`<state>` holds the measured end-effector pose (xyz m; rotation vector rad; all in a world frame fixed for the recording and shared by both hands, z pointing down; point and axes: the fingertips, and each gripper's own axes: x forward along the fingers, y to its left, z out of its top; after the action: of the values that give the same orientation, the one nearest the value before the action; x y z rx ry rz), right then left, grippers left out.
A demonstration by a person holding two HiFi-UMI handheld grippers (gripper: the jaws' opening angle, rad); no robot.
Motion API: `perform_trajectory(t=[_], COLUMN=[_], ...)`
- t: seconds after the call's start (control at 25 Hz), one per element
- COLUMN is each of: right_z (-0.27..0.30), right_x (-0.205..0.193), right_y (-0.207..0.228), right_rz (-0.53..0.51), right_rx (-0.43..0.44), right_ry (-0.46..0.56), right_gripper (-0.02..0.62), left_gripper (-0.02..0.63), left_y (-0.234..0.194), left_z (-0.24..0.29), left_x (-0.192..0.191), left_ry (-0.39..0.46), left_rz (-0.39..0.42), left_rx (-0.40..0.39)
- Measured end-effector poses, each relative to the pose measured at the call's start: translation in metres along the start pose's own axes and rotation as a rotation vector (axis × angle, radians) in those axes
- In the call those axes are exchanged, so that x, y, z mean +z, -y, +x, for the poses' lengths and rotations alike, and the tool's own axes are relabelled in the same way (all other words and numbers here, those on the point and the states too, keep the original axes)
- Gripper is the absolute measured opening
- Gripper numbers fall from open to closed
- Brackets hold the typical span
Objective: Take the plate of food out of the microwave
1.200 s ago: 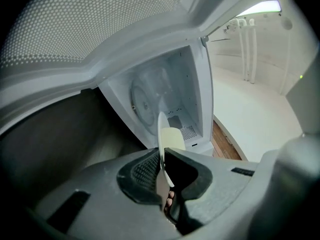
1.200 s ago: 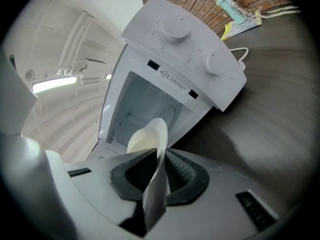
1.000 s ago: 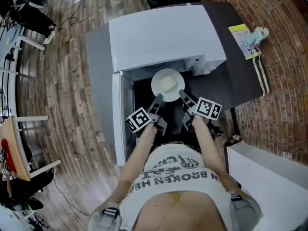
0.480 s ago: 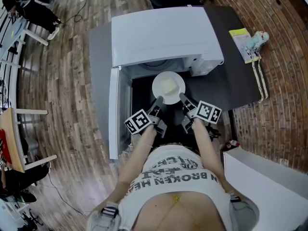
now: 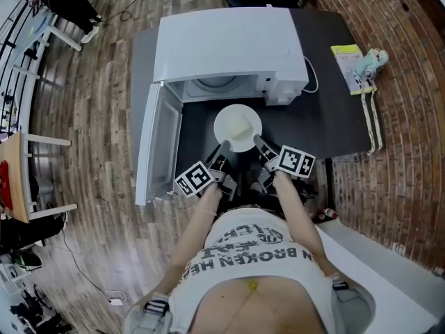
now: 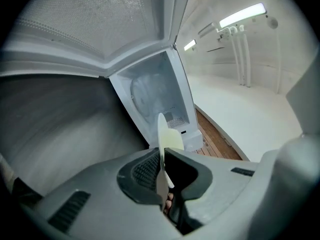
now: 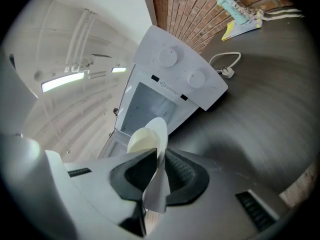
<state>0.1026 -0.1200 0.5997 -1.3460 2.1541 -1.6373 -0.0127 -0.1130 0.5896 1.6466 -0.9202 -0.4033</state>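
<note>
A white plate [image 5: 238,128] with pale yellow food hangs over the dark table [image 5: 334,117], just in front of the white microwave [image 5: 226,44]. The microwave's cavity [image 5: 215,83] shows with its door [image 5: 149,145] swung open to the left. My left gripper [image 5: 222,148] is shut on the plate's near-left rim. My right gripper [image 5: 257,143] is shut on its near-right rim. In the left gripper view the plate [image 6: 166,139] stands edge-on between the jaws; the right gripper view shows the plate [image 7: 150,136] the same way.
A yellow booklet [image 5: 348,58] and a small toy figure [image 5: 368,61] lie at the table's right end, by a brick wall [image 5: 410,82]. A white cable and plug [image 7: 225,66] lie beside the microwave. Wooden floor [image 5: 90,117] with chairs is at the left.
Both grippers have drawn the plate out of the microwave's mouth towards me; it now sits clear of the cavity over the table. The view has shifted a little.
</note>
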Motion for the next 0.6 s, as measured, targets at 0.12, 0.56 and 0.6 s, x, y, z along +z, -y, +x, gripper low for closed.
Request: perform_trajectory(t=[0.12, 0.56, 0.6], right_z=[-0.011, -0.049, -0.052], right_x=[-0.005, -0.033, -0.036], right_y=[0.001, 0.001, 0.001], right_rz=[-0.004, -0.048, -0.05], right_rx=[0.016, 0.064, 0.066], right_ry=[-0.019, -0.091, -0.097], right_gripper=[0.047, 0.046, 0.046], left_gripper=[0.031, 0.031, 0.031], left_y=[0.004, 0.011, 0.011], left_z=[-0.008, -0.046, -0.05], left_x=[-0.011, -0.054, -0.058], left_ry=[0.02, 0.104, 0.109], left_rz=[0.006, -0.017, -0.019], left_rx=[0.011, 0.046, 0.049])
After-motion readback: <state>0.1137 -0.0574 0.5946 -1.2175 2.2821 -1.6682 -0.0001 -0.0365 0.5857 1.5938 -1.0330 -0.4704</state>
